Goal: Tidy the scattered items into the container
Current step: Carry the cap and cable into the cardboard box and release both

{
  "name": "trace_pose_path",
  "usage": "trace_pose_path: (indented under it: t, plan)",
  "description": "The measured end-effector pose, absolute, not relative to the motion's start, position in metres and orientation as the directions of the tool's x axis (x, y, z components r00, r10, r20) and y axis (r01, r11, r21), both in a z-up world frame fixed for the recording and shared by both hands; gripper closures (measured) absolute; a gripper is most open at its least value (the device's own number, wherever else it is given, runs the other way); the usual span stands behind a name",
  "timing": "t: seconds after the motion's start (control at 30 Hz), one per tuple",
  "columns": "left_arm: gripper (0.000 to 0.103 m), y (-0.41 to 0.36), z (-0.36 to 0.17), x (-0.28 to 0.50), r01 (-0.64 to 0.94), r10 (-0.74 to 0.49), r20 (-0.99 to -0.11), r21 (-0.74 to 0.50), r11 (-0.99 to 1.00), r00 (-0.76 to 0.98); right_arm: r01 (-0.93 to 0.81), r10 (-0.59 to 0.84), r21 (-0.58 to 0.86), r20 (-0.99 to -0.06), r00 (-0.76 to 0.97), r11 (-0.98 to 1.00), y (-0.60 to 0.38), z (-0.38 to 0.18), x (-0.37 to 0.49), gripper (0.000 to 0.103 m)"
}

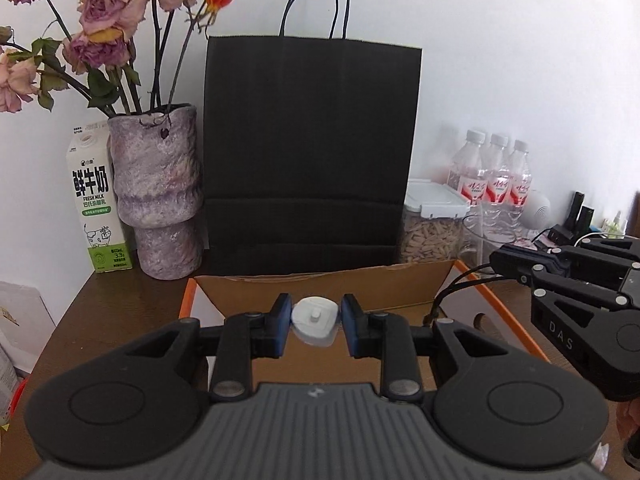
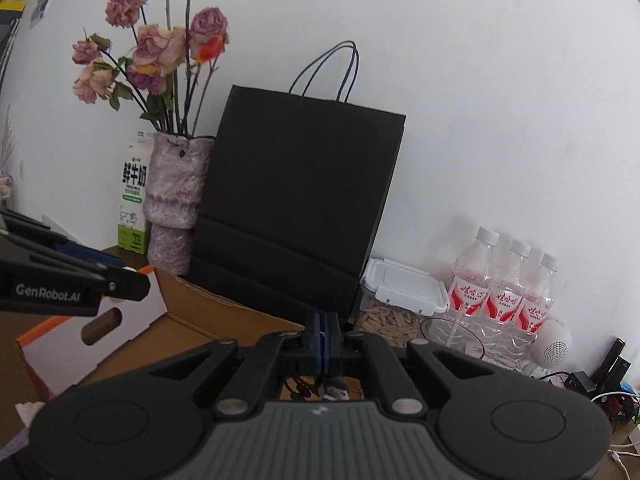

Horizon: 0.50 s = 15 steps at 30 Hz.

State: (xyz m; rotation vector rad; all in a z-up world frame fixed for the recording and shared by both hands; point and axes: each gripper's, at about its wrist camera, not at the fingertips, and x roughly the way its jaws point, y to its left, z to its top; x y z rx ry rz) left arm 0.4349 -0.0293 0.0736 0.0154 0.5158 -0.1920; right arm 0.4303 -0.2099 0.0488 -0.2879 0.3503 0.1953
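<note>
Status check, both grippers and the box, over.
Left gripper shut on white cap, over cardboard box. Right gripper shut on thin black cable. Nothing blocking.

The milk carton point(image 1: 95, 204) says "鲜牛奶" in big dark letters, with "FRESH MILK" under it and "3.3" on its green bottom part. The right gripper point(image 1: 505, 259) has "DAS" on its black side. The left gripper point(image 2: 136, 280) says "GenRobot.AI" in white. The water bottles point(image 2: 500, 292) have red labels with writing too small to read.

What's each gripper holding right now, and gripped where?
Left gripper: small white plug-like piece, pinched across its sides, over the cardboard box. Right gripper: jaws shut; a thin dark cable seems pinched, not certain.
</note>
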Motion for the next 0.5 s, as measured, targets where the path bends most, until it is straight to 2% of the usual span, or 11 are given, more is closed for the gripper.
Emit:
trace_pose_path:
  t: [0.2,0.5]
  plan:
    - [0.075,-0.030,0.041,0.463,0.155,-0.129,-0.564,-0.003,0.988,0.815,-0.257,0.136,-0.235,-0.434,0.891,0.937,-0.212,0.015,0.451,0.103]
    - [0.075,-0.019,0.012,0.474,0.150,-0.123,-0.664,-0.017,0.989,0.737,-0.321,0.196,-0.127,-0.569,0.798,0.938,-0.218,-0.021,0.455,0.103]
